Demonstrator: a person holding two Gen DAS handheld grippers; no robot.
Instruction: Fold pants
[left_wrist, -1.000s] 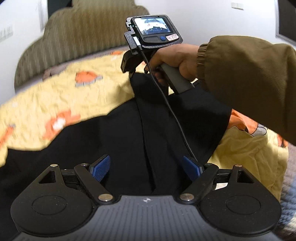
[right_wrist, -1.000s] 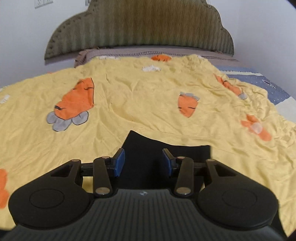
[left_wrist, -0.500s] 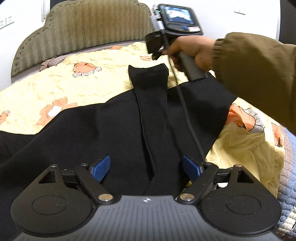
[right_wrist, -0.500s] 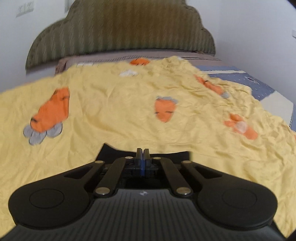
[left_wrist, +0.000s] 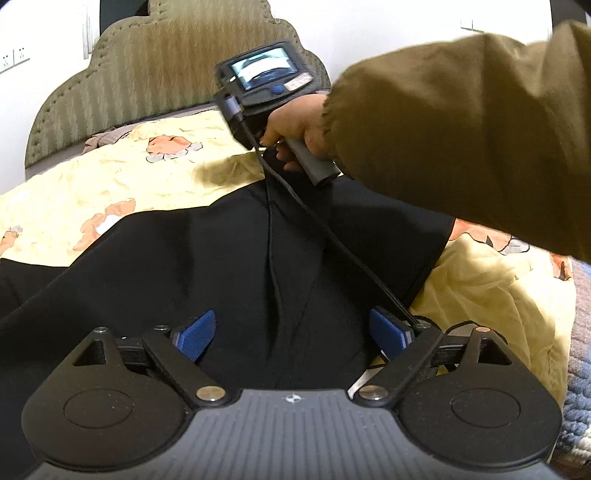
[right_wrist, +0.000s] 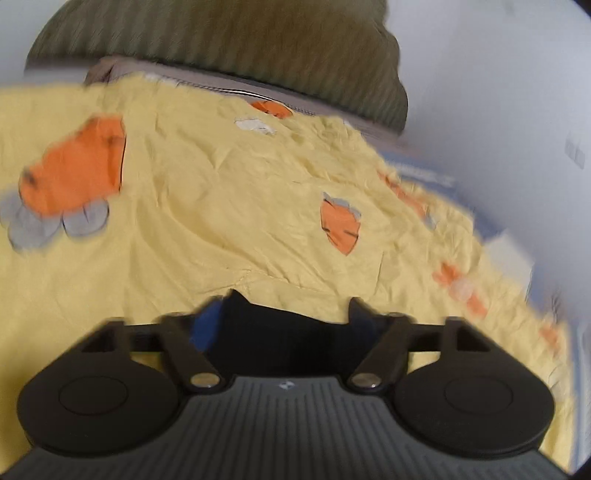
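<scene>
Black pants (left_wrist: 184, 266) lie spread on the yellow bedspread, with one leg folded up along the middle. My left gripper (left_wrist: 291, 332) hovers low over them, its jaws opening; cloth lies under and between the blue pads (left_wrist: 195, 334), which do not press on it. Farther up the leg, a hand (left_wrist: 295, 125) in an olive sleeve holds the right gripper's handle, and the fingers there are hidden. The blurred right wrist view shows my right gripper (right_wrist: 286, 321) with its jaws opening, and the black leg end (right_wrist: 266, 314) lying between the fingers without being pinched.
The yellow bedspread (right_wrist: 221, 206) with orange carrot prints covers the bed up to the olive padded headboard (left_wrist: 155, 74). A black cable (left_wrist: 343, 247) runs across the pants from the right gripper to my left one. A blue knit blanket (left_wrist: 576, 406) shows at the right edge.
The right gripper went from part open to fully shut, and now stands apart again around the leg end. Its view has tilted and blurred. The left pads stand slightly wider.
</scene>
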